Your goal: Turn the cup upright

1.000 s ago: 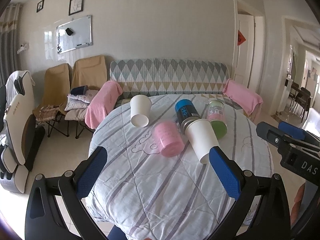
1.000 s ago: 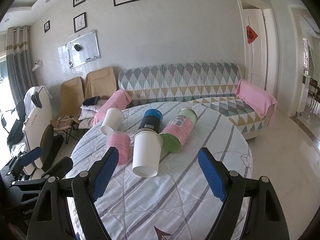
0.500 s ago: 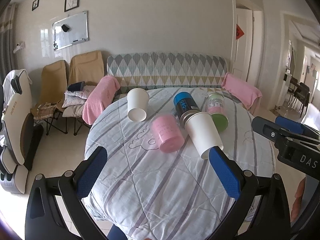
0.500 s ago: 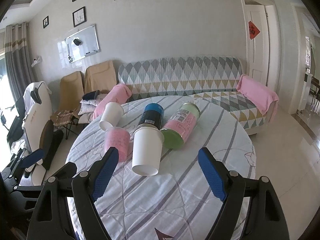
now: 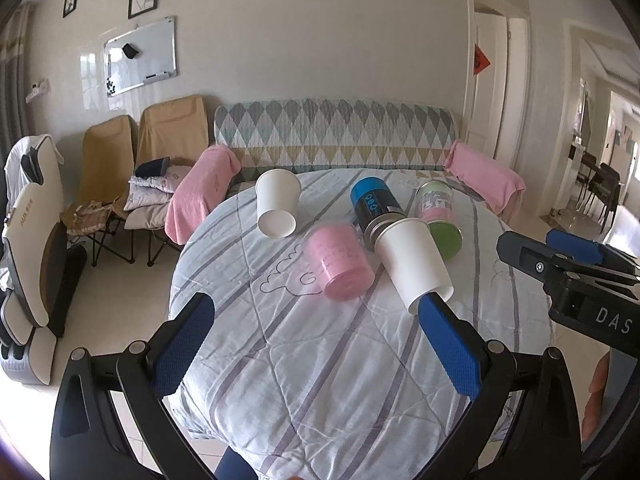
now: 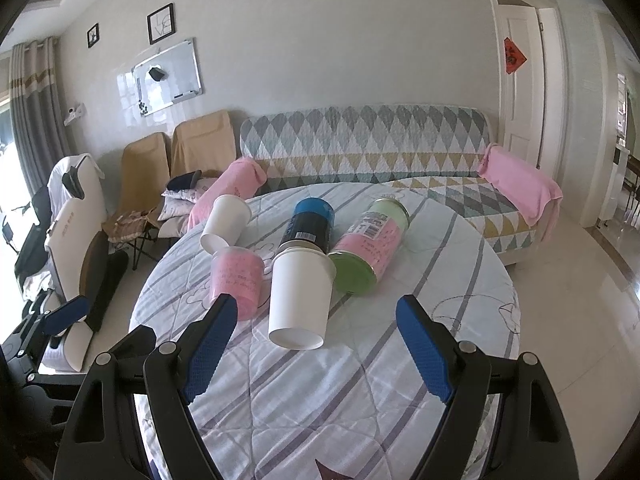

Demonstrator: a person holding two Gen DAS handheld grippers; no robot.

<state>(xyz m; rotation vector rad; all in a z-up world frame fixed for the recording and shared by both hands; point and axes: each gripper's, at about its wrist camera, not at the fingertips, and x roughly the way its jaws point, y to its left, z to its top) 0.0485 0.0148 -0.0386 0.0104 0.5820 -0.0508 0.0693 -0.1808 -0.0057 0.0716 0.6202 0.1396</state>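
Note:
Several containers lie on their sides on a round table with a striped cloth [image 5: 320,380] [image 6: 320,400]. A white paper cup [image 5: 414,262] [image 6: 300,294] lies nearest, mouth toward me. A pink cup [image 5: 340,264] [image 6: 236,278] lies to its left. A second white cup [image 5: 277,207] [image 6: 225,222] lies farther back left. My left gripper [image 5: 316,344] is open and empty over the near table edge. My right gripper [image 6: 316,352] is open and empty, just in front of the near white cup; it also shows in the left wrist view [image 5: 568,276].
A blue-capped black can [image 5: 374,204] [image 6: 310,222] and a green-lidded pink jar [image 5: 438,216] [image 6: 372,248] lie behind the near white cup. A patterned sofa [image 6: 380,152] stands behind the table. Folding chairs [image 5: 132,160] and a massage chair [image 5: 32,240] stand at left.
Both grippers have moved slightly closer to the table and tilted down; the cups sit lower and larger in view. Nothing on the table has moved.

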